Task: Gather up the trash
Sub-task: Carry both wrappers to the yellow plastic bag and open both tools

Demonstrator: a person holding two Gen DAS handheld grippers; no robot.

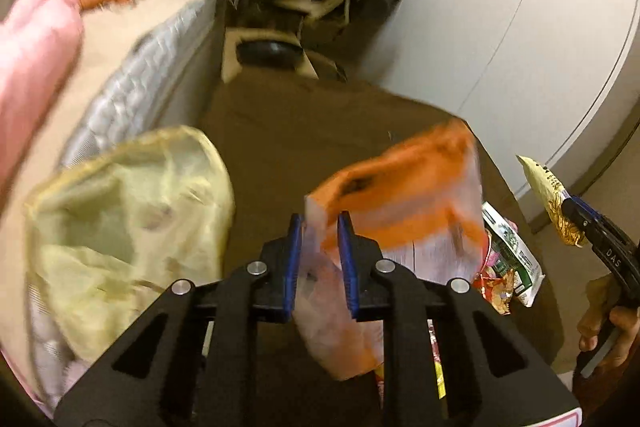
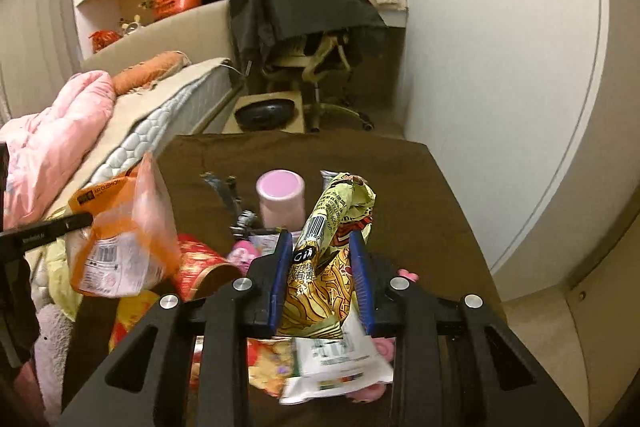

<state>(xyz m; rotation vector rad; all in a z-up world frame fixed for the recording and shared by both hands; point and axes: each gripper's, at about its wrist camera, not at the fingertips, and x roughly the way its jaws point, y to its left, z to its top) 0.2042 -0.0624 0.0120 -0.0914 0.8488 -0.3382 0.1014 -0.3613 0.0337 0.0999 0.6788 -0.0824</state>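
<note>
At the table's left edge, hard beside the mattress (image 2: 168, 119), a yellow plastic bag (image 1: 132, 223) gapes open. The left gripper (image 1: 320, 259) is clenched on one orange-and-clear wrapper (image 1: 404, 195), lifted above the dark brown table (image 2: 400, 179). The right gripper (image 2: 322, 277) grasps one yellow patterned wrapper (image 2: 332, 235). Below lie several more packets, a red tin (image 2: 200, 263) and one pink cup (image 2: 280, 199). The table's far half and right edge stay open. Beyond stand a draped chair (image 2: 304, 27) and a white wall.

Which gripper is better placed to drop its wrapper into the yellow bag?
Probably the left gripper: its orange wrapper hangs right beside the yellow bag. The right gripper, holding the yellow-green wrapper, sits farther away.
</note>
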